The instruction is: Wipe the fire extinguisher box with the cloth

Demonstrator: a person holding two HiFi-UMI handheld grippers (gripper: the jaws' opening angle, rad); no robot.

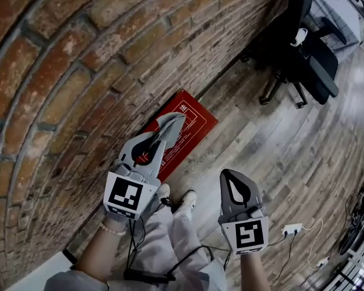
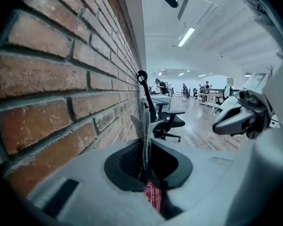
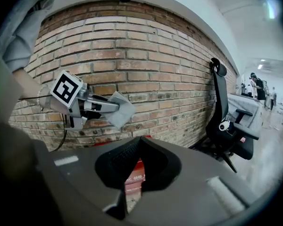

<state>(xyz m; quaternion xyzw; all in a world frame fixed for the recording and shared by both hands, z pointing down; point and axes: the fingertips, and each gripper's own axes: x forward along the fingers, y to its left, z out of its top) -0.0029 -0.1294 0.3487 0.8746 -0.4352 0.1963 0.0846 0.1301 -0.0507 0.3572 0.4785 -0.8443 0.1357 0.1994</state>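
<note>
Left gripper (image 1: 173, 122) clamps the cloth (image 3: 121, 109) above the red fire extinguisher box (image 1: 195, 121); right gripper (image 1: 231, 178), closed and empty, nearby.

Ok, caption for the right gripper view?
Left gripper holds the cloth by the brick wall, fire extinguisher box below.

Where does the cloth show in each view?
Head view: cloth at the tip of the left claw, overlapping the red box.
Left gripper view: centre, pinched upright between the jaws.
Right gripper view: left of centre, before the brick wall.
Shared landmark: the black office chair.
</note>
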